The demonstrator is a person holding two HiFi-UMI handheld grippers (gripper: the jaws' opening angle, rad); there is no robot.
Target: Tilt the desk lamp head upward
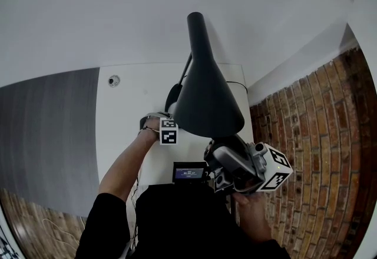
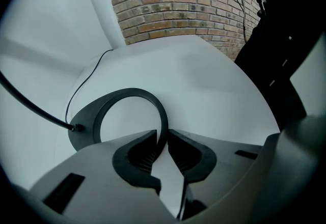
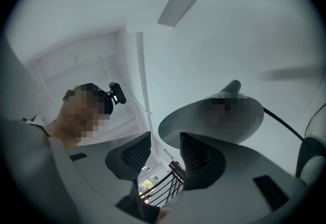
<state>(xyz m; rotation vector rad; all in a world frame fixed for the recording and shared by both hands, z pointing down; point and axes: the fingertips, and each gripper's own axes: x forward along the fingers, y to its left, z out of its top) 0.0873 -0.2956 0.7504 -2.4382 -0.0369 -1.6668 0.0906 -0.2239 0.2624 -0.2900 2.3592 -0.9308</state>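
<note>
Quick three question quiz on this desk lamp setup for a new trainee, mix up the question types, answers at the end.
1. True or false: the left gripper is clamped on the lamp's ring base.
2. Pointing up toward the lamp head, the right gripper has its jaws: A) apart, gripping nothing; B) shut on the cable; C) shut on a pen.
3. Fill in: the wall beyond the white desk is made of ____.

Key: 1 true; 2 A; 3 brick.
</note>
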